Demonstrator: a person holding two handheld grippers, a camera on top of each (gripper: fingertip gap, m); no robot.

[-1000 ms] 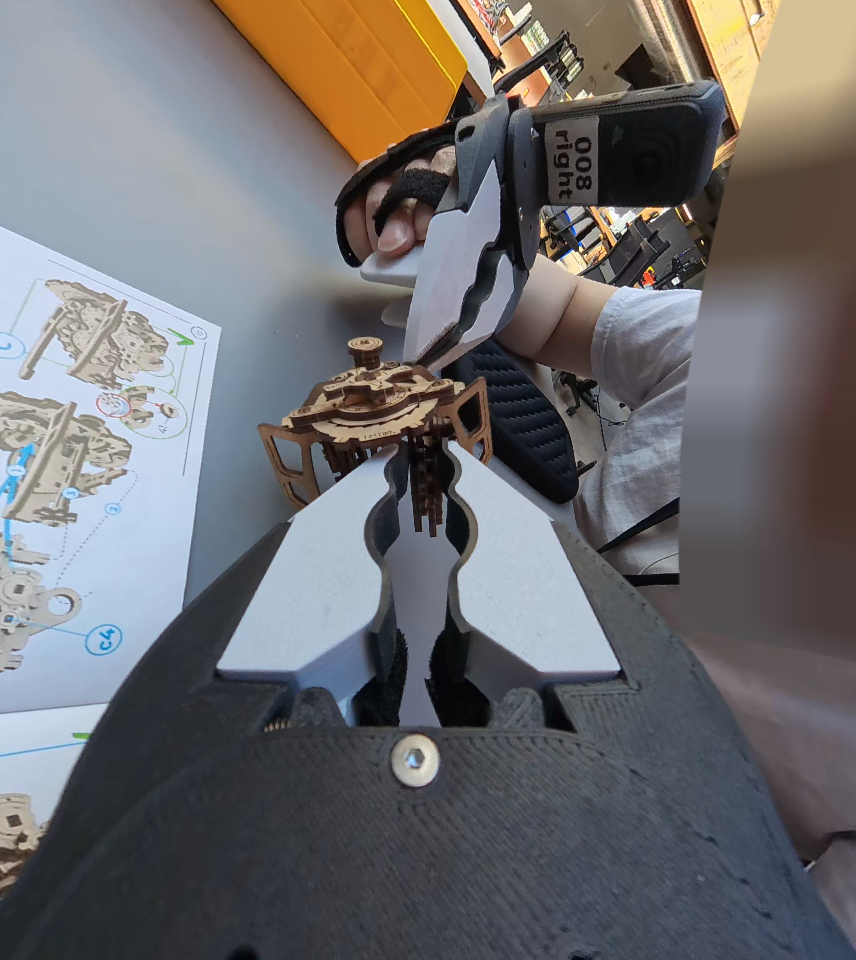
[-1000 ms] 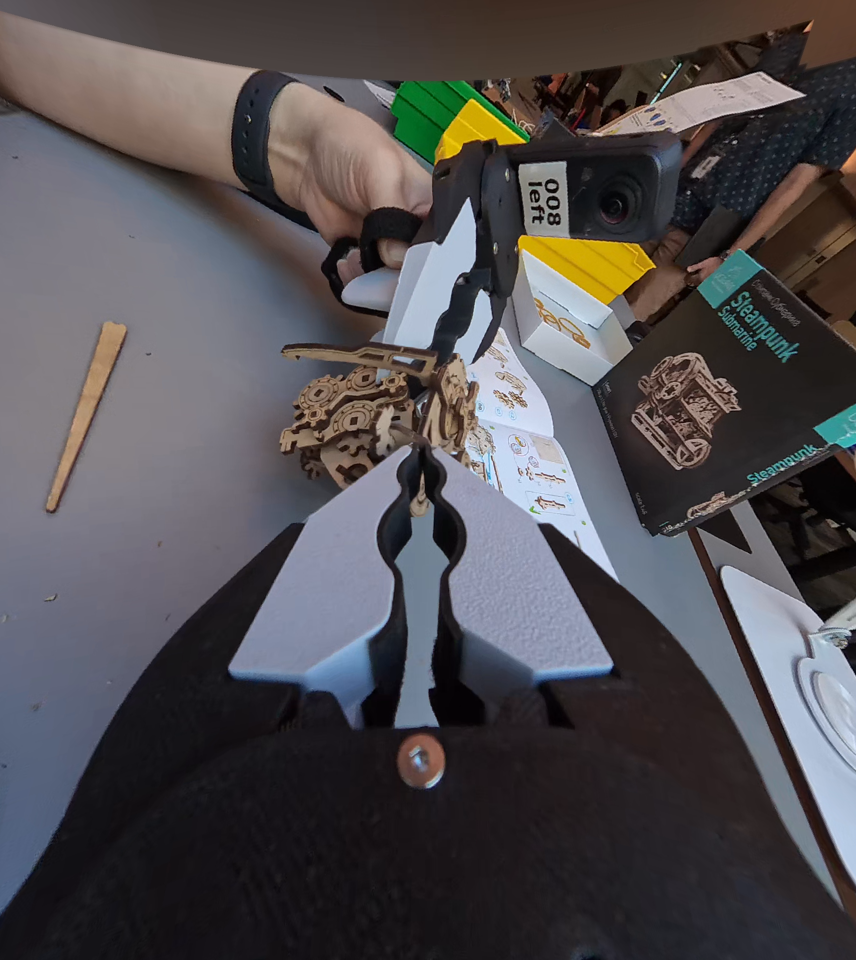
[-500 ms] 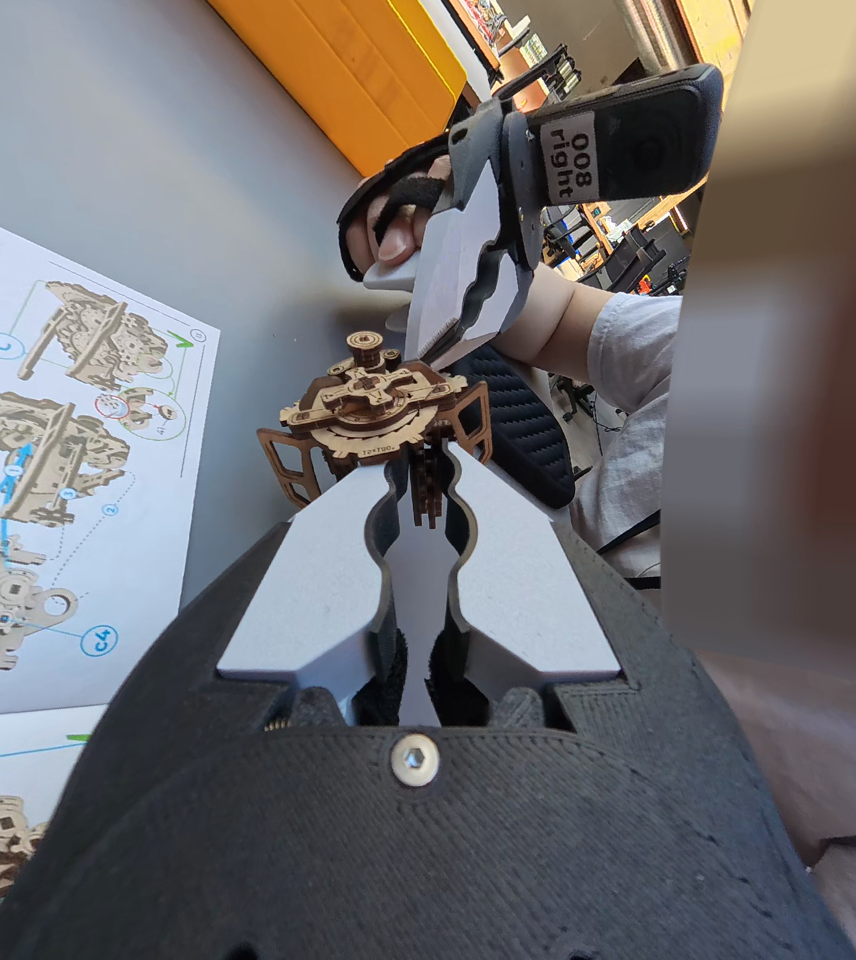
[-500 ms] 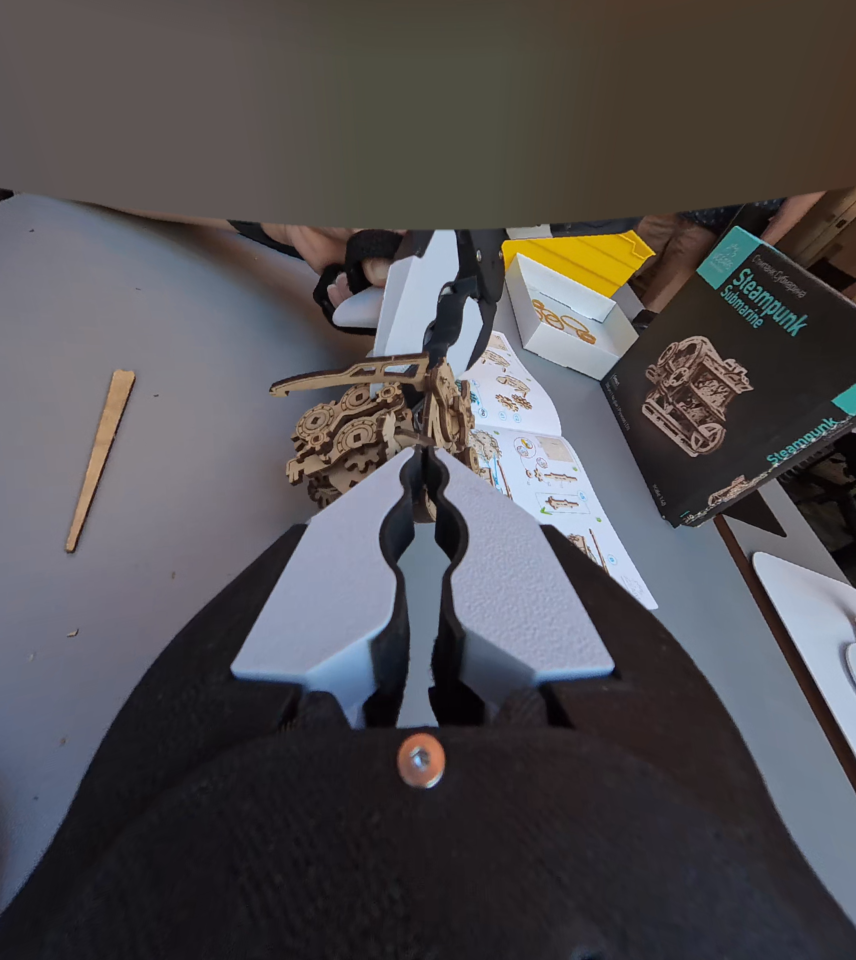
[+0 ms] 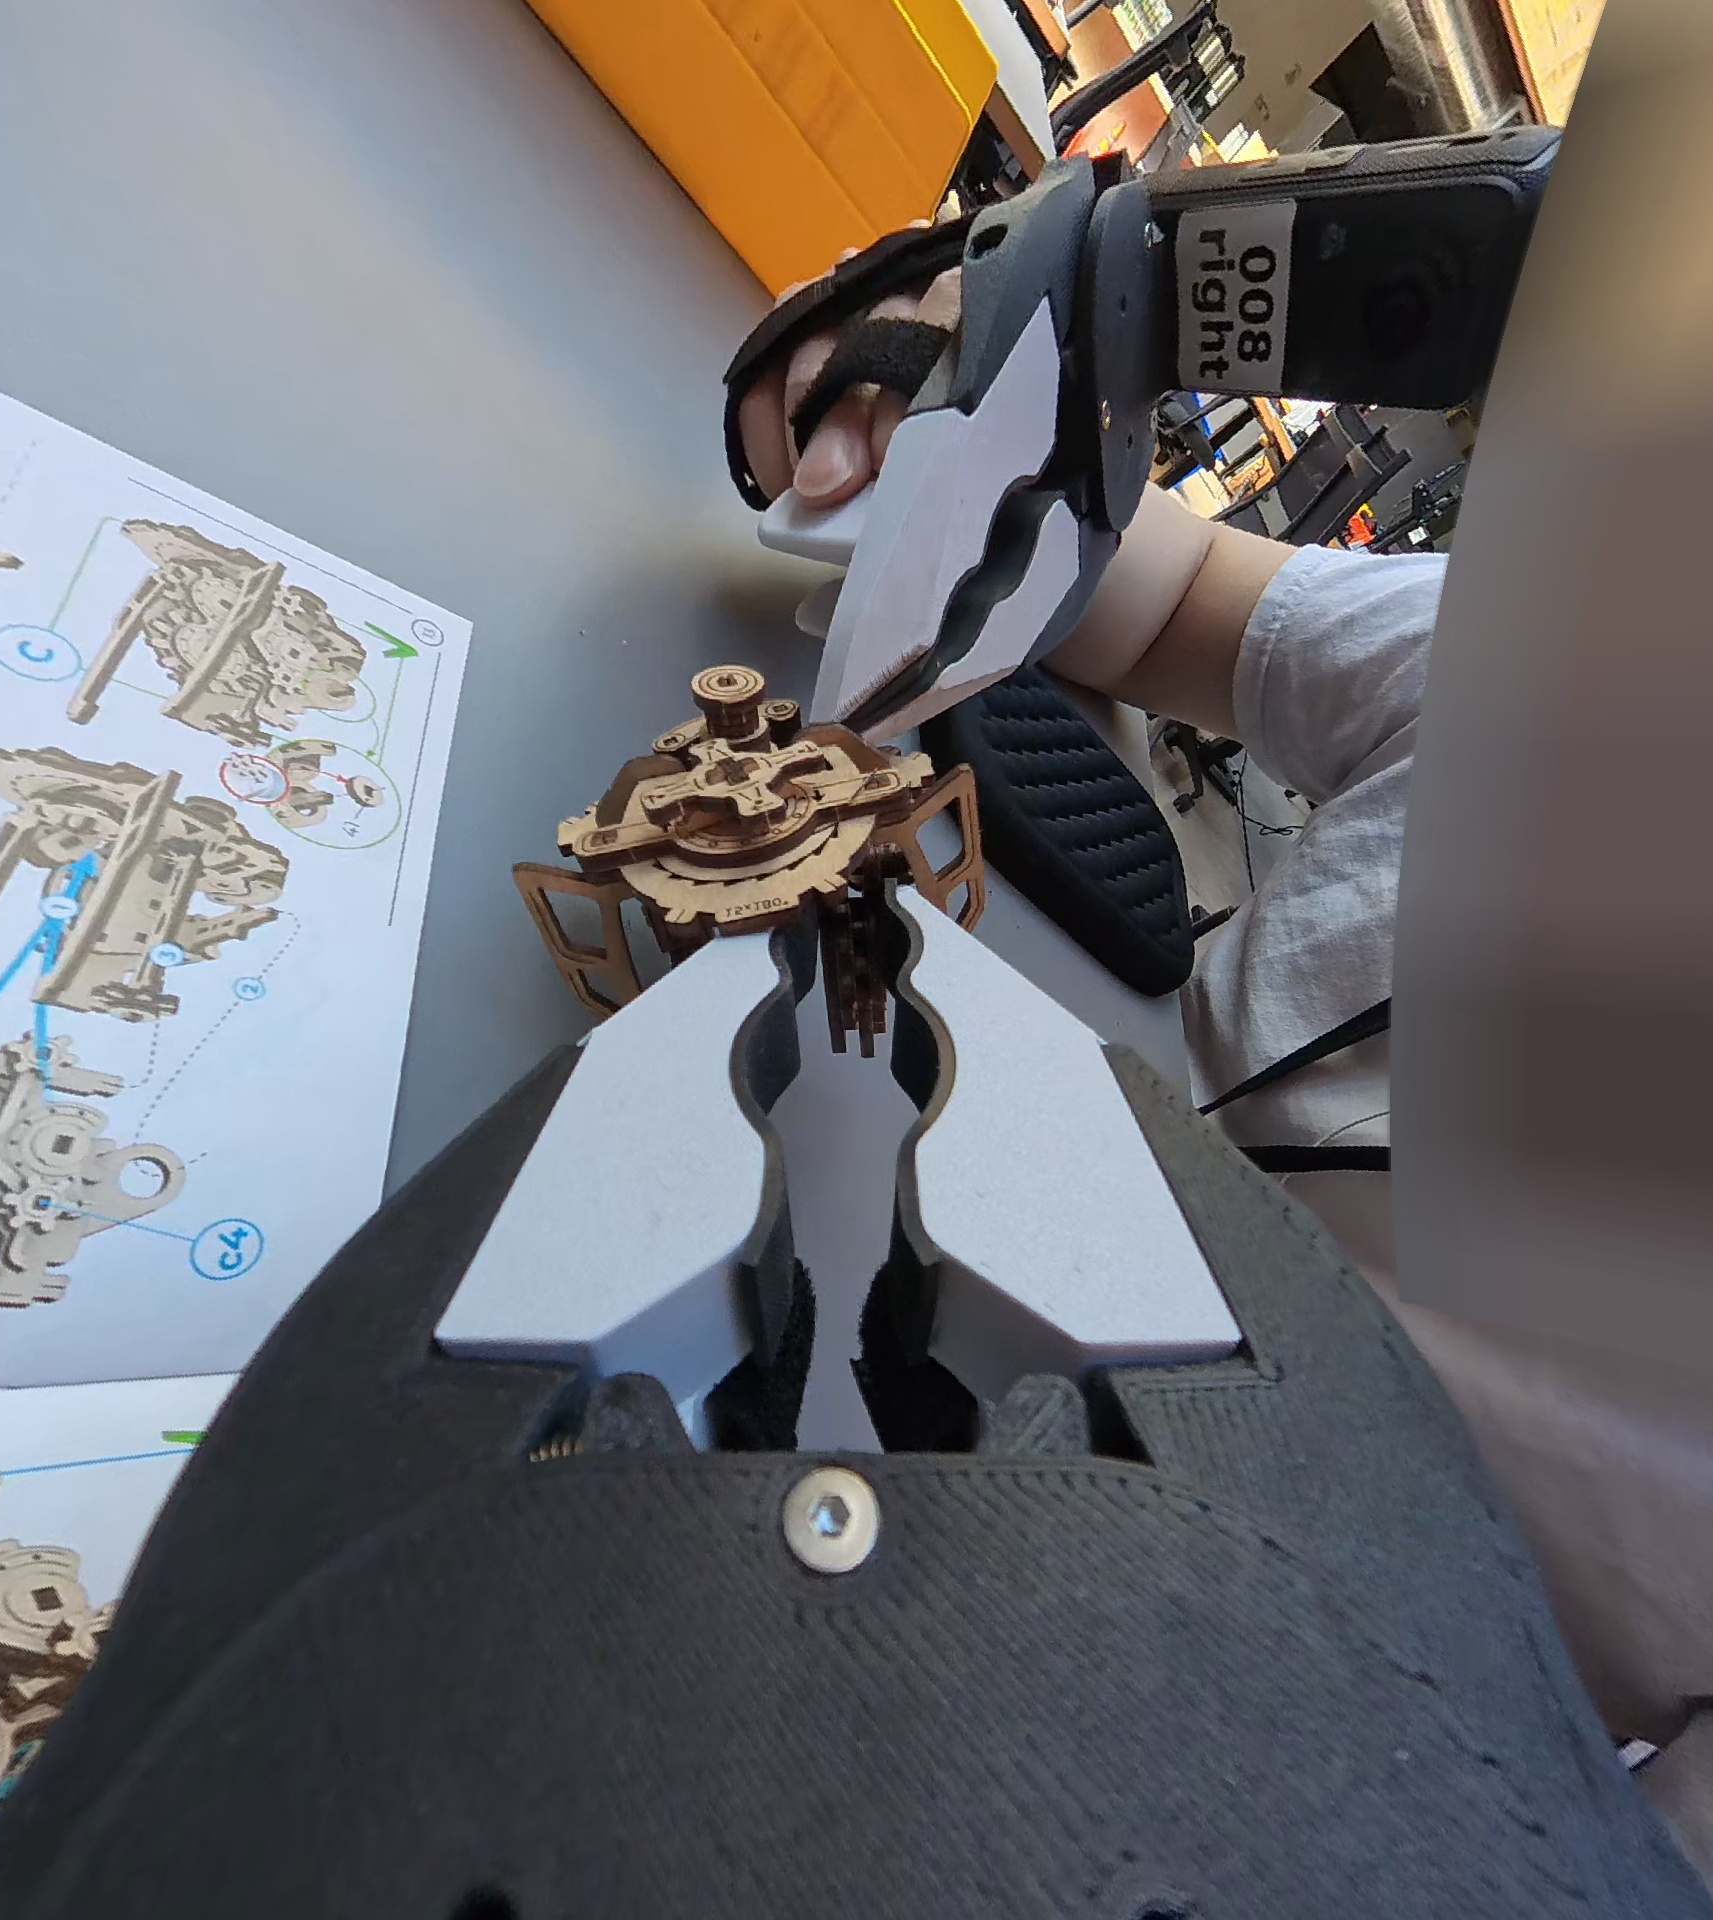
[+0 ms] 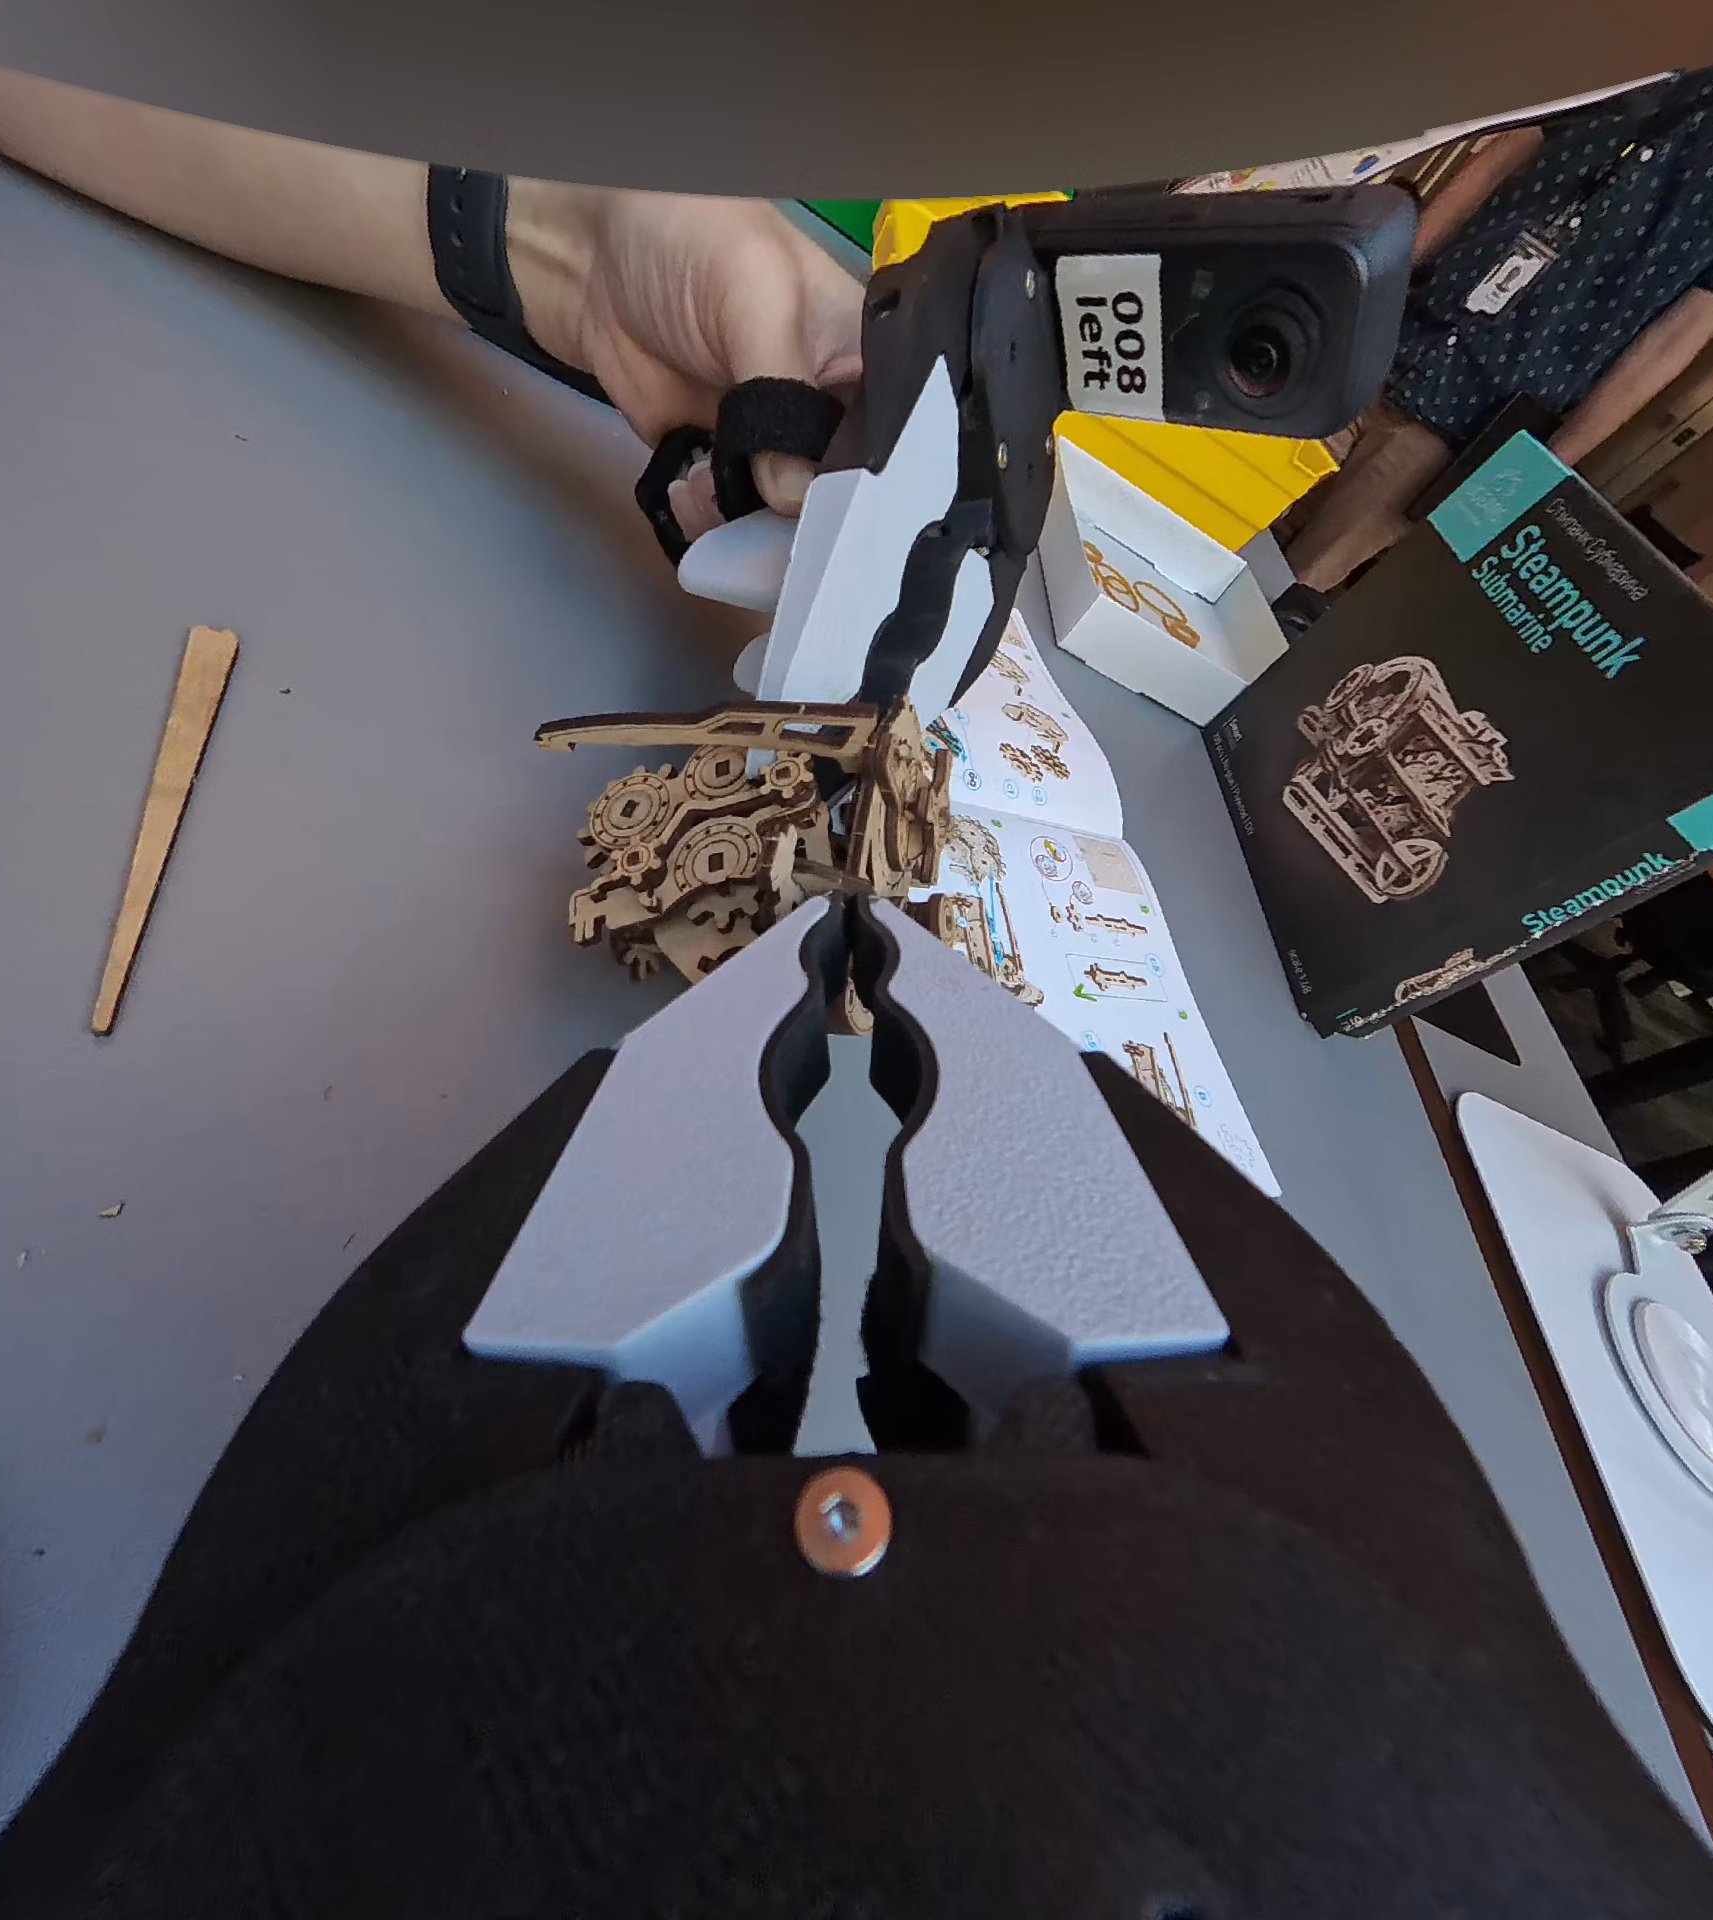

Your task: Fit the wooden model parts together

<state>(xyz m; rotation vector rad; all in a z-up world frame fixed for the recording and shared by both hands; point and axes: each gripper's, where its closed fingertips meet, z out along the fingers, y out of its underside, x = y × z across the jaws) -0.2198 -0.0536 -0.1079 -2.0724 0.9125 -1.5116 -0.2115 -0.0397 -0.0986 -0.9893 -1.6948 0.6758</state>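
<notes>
A wooden gear model (image 5: 738,821) with a round top disc and side frames is held above the grey table (image 5: 364,312). My left gripper (image 5: 847,920) is shut on its gear stack from below. In the right wrist view the model (image 6: 696,842) shows side-on, with the left gripper (image 6: 883,712) shut on it from above. My right gripper (image 6: 847,914) is shut on a thin wooden piece (image 6: 826,878) that sticks out of the model's edge. In the left wrist view the right gripper (image 5: 867,715) touches the disc's far right rim.
An instruction sheet (image 5: 156,831) lies left of the model and also shows in the right wrist view (image 6: 1070,894). A loose wooden stick (image 6: 166,821) lies on the table. A black kit box (image 6: 1517,748), a white box (image 6: 1153,592), a yellow bin (image 5: 779,114) and a white lamp base (image 6: 1662,1351) stand around. Both grippers' tips are close together, under 4 cm apart.
The model has tilted, so its disc face turns more toward the left camera. Both grippers stay shut and close together, and have shifted only slightly.
</notes>
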